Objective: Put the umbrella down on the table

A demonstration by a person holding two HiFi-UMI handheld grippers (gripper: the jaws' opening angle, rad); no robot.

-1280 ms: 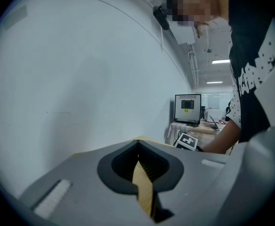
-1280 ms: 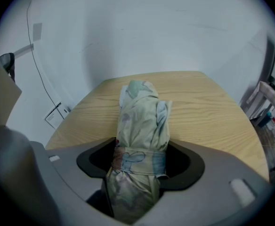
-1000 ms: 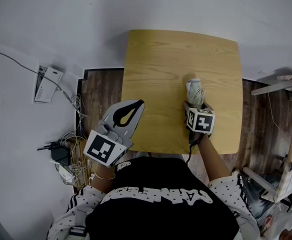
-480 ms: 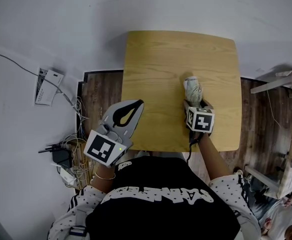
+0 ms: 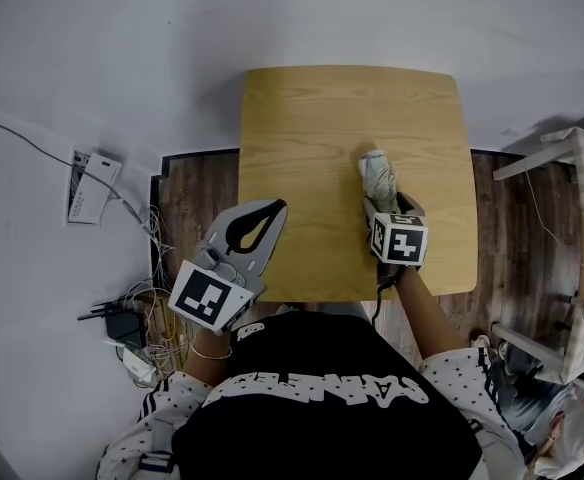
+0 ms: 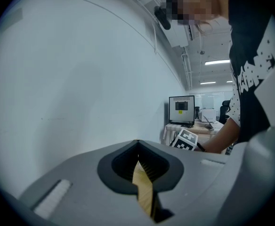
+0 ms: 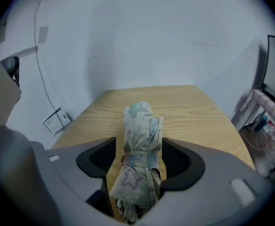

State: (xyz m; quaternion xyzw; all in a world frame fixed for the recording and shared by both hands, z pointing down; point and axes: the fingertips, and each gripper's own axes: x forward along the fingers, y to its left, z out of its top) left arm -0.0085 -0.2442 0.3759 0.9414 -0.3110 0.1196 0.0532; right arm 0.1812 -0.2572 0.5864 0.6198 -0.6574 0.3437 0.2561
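Right gripper view, lower centre: right tongs [image 7: 138, 147] pinching the folded umbrella [image 7: 140, 119] at its strap, far end out over the wooden worktop [image 7: 198, 109]. Head view, lower left: left tongs [image 5: 275, 209] pressed together, empty, at the worktop's near-left edge

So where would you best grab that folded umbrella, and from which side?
Around the middle, at the strap, where the umbrella is a narrow, firm roll. Come in along its length from the near end, with one of the jaws on each long side, as the right gripper does. The loose folds at that near end would probably slip.
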